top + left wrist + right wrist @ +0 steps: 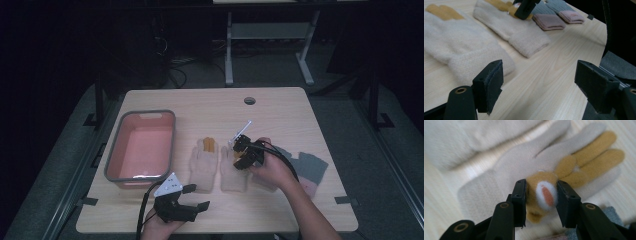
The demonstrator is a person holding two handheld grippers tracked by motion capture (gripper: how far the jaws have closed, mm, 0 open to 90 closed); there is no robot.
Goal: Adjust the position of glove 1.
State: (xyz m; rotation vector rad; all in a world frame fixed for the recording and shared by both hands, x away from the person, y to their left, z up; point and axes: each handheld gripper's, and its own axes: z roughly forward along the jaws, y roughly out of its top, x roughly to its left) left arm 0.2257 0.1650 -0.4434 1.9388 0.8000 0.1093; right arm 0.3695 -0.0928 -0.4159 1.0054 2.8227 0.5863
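The right gripper [541, 197] pinches the mustard animal patch [541, 196] on the cream glove [506, 177] lying mid-table [280, 107]. Soft and light, it should lift easily. The left gripper [539, 82] hangs open.

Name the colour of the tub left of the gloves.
Pink tub with a grey rim, clearest in the high view.

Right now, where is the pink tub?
In the high view the pink tub sits on the table's left side, left of the two cream gloves, just beyond the left gripper.
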